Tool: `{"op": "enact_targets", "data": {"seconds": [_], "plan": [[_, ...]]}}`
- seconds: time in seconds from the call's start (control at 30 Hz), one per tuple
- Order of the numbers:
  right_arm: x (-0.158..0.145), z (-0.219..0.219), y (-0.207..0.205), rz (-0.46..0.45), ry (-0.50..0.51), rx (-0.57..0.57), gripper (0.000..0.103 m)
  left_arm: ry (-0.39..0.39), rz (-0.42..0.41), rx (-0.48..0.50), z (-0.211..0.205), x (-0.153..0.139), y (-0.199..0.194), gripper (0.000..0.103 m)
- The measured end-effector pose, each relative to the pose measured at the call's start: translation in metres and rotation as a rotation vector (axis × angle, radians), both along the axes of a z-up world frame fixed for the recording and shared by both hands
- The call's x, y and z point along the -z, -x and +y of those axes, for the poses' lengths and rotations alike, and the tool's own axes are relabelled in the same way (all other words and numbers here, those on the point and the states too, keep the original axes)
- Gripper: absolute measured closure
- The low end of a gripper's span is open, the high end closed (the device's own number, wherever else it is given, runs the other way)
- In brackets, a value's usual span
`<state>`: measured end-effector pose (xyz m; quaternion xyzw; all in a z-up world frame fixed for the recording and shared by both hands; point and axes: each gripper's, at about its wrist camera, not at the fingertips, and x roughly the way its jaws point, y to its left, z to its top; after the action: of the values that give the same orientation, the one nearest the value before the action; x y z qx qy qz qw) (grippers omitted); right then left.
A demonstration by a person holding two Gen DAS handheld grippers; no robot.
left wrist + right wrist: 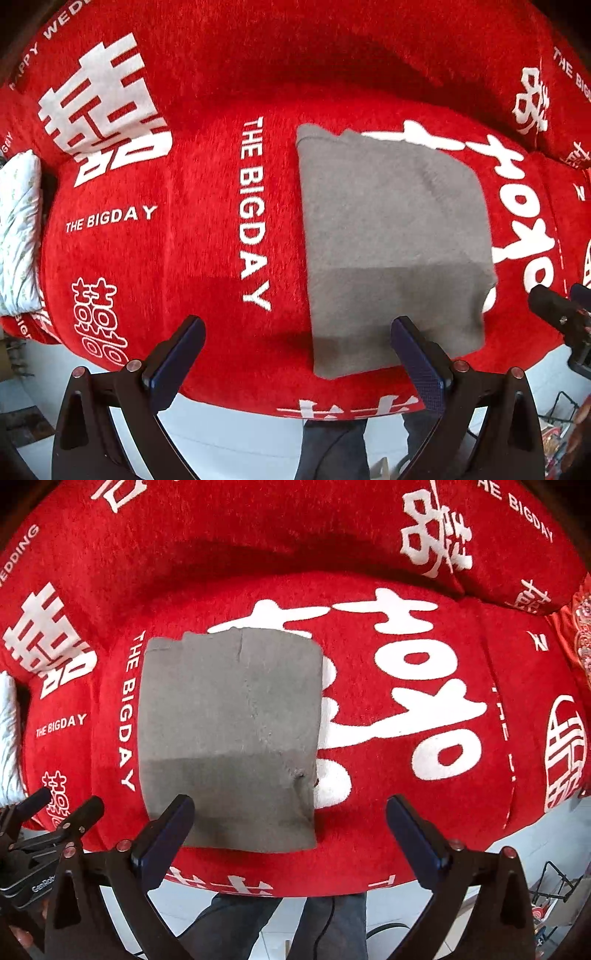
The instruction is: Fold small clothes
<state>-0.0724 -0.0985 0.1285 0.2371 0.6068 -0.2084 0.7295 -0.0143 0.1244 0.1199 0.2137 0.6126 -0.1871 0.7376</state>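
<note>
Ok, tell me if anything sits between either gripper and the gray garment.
Nothing visible does. The gray garment lies folded flat on the red cover, with nothing on top. The left gripper and right gripper both hang open at its near edge, neither gripping it.

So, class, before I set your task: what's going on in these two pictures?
A person holding a gripper in each hand is folding small clothes on a red sofa cover printed with white wedding lettering. A grey knitted garment lies folded into a neat rectangle on the seat. Both the left gripper and the right gripper are open, hovering at the garment's near edge and gripping nothing. The fold looks finished or nearly so.
</note>
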Motion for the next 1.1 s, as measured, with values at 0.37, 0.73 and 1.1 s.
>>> {"op": "enact_targets", "data": {"seconds": [0.37, 0.73, 1.1], "plan": [[-0.004, 0.002, 0.0, 0.004, 0.0, -0.006, 0.0, 0.029, -0.021, -0.006, -0.004, -0.011, -0.001, 0.002], [-0.003, 0.006, 0.0, 0.006, -0.003, -0.006, 0.0, 0.037, -0.016, -0.002, -0.004, -0.012, 0.002, 0.002], [0.0, 0.008, -0.003, 0.015, -0.003, -0.011, 0.0, 0.033, -0.015, -0.016, -0.001, -0.01, 0.001, 0.002]]}}
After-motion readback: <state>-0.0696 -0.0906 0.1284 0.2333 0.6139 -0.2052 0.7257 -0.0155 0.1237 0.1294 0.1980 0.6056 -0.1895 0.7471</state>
